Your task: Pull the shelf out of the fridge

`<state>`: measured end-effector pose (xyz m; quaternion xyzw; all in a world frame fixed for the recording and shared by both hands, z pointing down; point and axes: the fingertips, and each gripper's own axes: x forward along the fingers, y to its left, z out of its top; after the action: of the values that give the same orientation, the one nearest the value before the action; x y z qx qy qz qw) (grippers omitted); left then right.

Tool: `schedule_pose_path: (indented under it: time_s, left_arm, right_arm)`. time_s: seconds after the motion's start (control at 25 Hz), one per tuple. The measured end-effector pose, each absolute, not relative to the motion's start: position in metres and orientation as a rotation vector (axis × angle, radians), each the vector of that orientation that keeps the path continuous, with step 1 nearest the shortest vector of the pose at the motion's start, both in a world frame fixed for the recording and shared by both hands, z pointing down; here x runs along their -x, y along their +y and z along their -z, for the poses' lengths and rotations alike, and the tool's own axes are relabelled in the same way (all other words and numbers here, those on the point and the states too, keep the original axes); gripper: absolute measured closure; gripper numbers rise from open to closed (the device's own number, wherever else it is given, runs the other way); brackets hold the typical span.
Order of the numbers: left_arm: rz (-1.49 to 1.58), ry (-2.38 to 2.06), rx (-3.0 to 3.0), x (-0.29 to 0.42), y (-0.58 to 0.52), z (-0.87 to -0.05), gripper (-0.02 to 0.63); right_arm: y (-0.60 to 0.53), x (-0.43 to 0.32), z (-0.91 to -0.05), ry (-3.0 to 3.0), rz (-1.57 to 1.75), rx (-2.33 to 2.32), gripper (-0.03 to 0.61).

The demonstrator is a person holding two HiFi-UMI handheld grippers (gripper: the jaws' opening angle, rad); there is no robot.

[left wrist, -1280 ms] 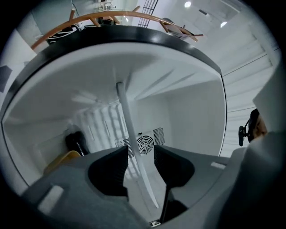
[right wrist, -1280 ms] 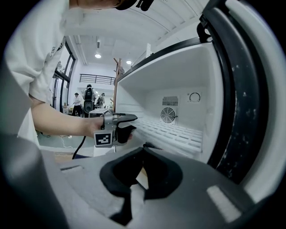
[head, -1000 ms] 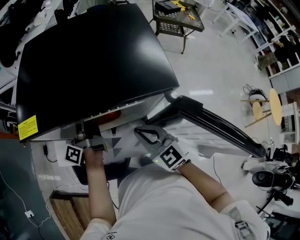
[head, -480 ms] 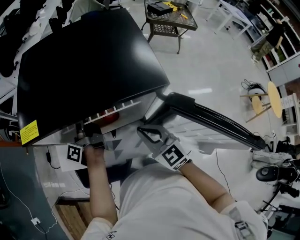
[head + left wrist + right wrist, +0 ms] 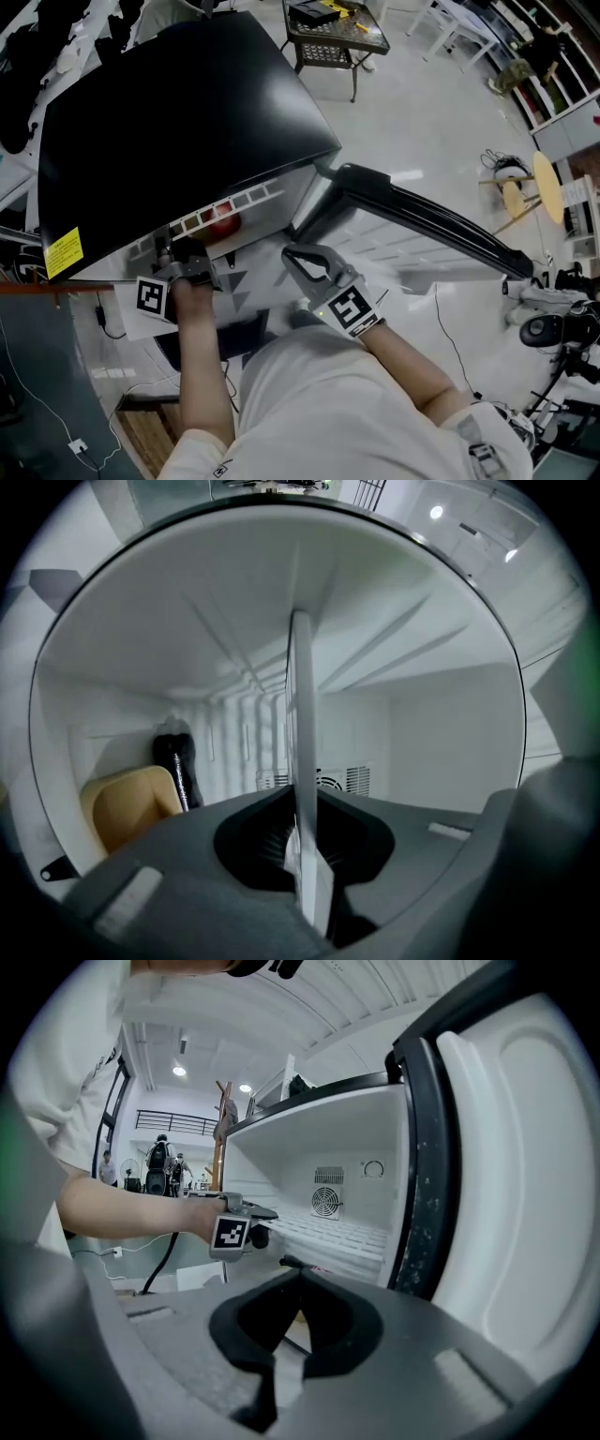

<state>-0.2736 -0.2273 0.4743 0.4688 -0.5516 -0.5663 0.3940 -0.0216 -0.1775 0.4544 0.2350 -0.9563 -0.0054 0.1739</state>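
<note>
The left gripper has its fingers clamped on the front edge of the thin white slatted plastic shelf. Its jaws have just been closing, and the pads now press on the shelf from both sides, with only its thickness between them. In the left gripper view the shelf runs edge-on straight away from the fingers into the white inside of the small black-topped fridge. The shelf sits in the fridge, with its front edge at the mouth where the fingers grip it.

Past the fingertips, on the back wall, is a round fan grille. To one side of the fingers in that view, a tan rounded container and a black bottle-shaped thing stand close together. In the head view a red round object lies just beyond the left fingers, inside the fridge.

The right gripper has its fingertips brought together with nothing between them. It hangs in front of the open fridge, apart from the shelf, which lies ahead of its fingers. The left gripper is ahead and to the left of the right fingers. To the right of them stands the open white-lined fridge door with its black gasket.
</note>
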Motion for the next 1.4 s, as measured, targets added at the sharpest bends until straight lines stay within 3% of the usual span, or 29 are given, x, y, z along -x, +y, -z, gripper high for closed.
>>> schedule_pose_path:
  time_s: [1.4]
  left_arm:
    - [1.432,-1.393,-1.144,0.25,-0.182,-0.477,0.583]
  right_arm:
    - [-0.146,0.006,-0.458,-2.719,-0.033,-0.701,0.577]
